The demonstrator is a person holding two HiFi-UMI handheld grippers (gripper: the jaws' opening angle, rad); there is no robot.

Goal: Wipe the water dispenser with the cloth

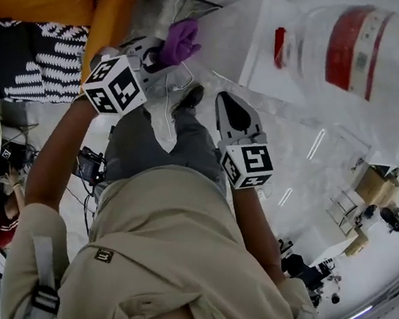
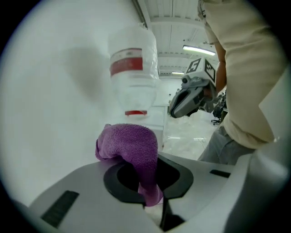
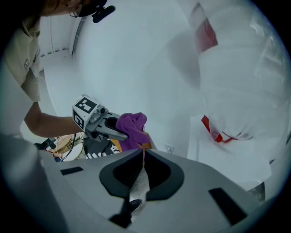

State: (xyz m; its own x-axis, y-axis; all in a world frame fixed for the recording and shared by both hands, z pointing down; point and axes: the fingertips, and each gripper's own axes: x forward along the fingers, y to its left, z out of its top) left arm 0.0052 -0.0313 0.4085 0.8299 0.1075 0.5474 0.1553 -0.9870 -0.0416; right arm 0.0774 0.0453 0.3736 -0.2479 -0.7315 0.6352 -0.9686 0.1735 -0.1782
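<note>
Left gripper [image 1: 159, 55], arm stretched toward upper centre, clamps the purple cloth [image 1: 180, 40]. Right gripper [image 1: 226, 100], mid-frame, is clenched and empty.

The floor [image 1: 309, 146] under me is glossy white and throws back long streaks of light across the middle right of my head view. In the lower right corner stand tan boxes [image 1: 370, 185], with a black office chair [image 1: 393, 219] just beside them. At upper left a black-and-white patterned fabric [image 1: 36, 60] lies below an orange fabric [image 1: 50, 6]. In my left gripper view a plain white wall [image 2: 54, 91] fills the left. A panelled ceiling [image 2: 173, 27] at upper right carries a lit strip light [image 2: 198, 49].
</note>
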